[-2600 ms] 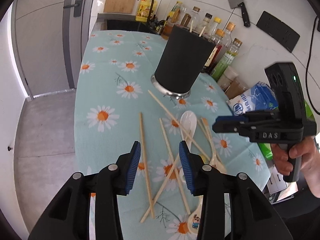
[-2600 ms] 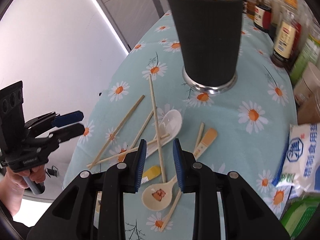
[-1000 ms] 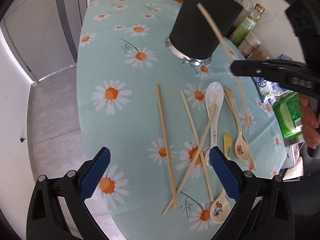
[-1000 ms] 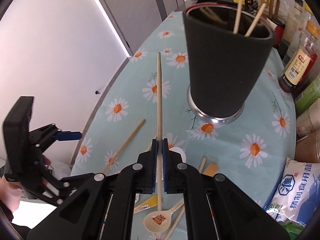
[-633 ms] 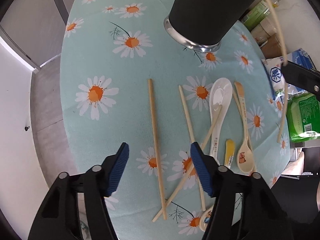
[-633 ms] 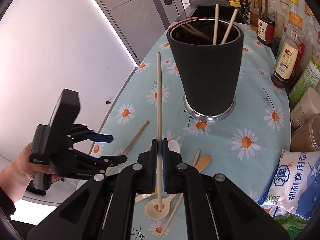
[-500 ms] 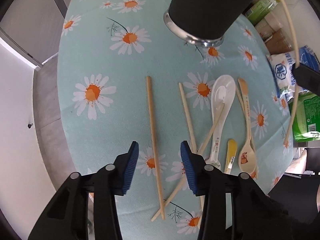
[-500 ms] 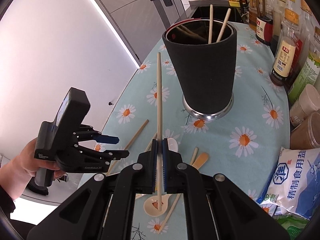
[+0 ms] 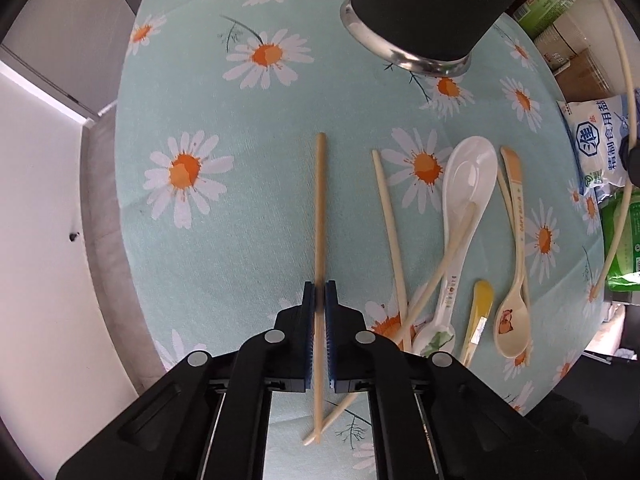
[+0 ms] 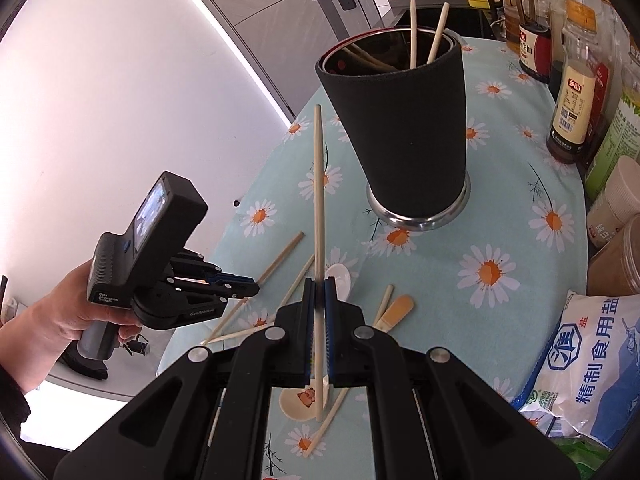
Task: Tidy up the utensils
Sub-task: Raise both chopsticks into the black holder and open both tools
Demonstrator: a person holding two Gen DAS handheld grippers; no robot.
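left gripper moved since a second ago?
Yes. The left gripper has come in lower over the tablecloth, nearer its front edge, and its jaws have just closed on the darker chopstick; the black holder now sits cropped at the top.

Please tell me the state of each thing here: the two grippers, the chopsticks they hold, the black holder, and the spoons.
left gripper: shut on darker chopstick, still on the cloth.
right gripper: shut on pale chopstick, lifted.
black holder: upright, holding chopsticks.
white spoon: lying flat.
cartoon spoon: lying flat.
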